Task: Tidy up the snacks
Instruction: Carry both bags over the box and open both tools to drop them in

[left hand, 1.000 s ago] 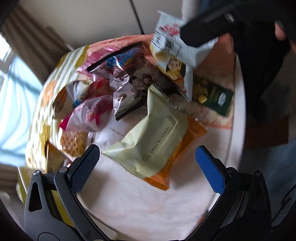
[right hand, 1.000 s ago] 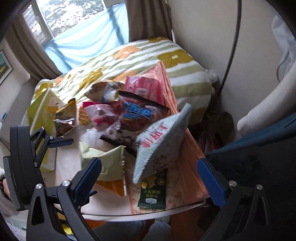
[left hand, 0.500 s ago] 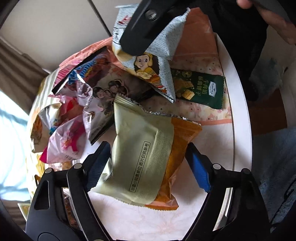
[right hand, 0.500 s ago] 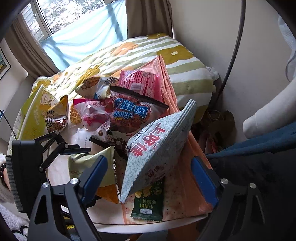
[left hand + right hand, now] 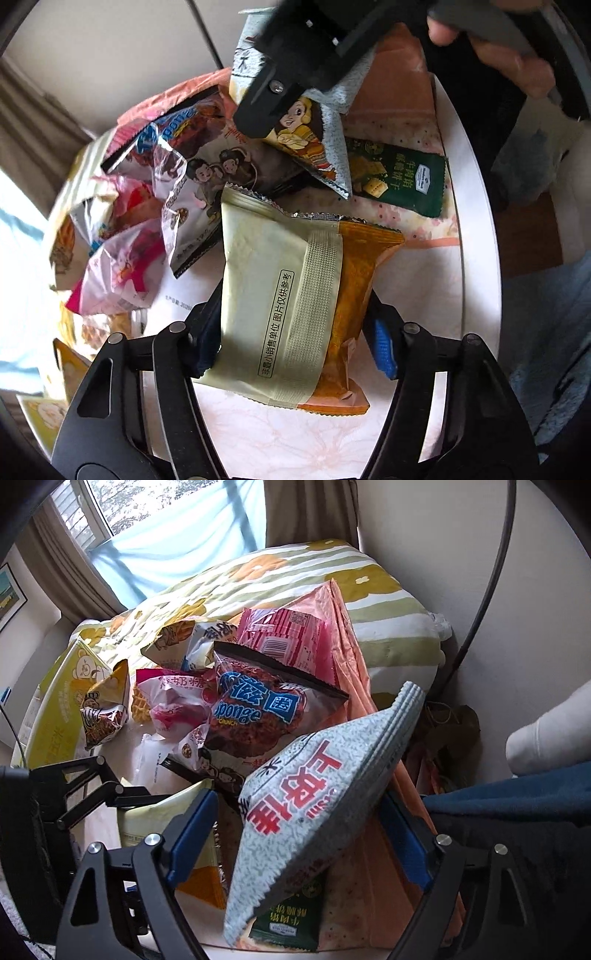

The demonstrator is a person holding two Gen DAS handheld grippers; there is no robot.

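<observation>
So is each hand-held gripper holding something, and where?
Both are closing. Left hand-held gripper flanks the pale-green packet at its sides; right hand-held gripper flanks the grey snack bag likewise.

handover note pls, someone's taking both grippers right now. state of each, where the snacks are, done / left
Left gripper: jaws closing around the pale green packet, which lies on an orange packet; firm pinch not confirmed.
Right gripper: jaws closing around the grey speckled bag, which stands tilted over the dark green cracker pack.
Other snacks: loose heap at the far side of the round table, Sponge Crunch bag and pink packets among them.
Done: nothing visibly sorted.
Left: finish both grasps, lift, sort the heap.
</observation>
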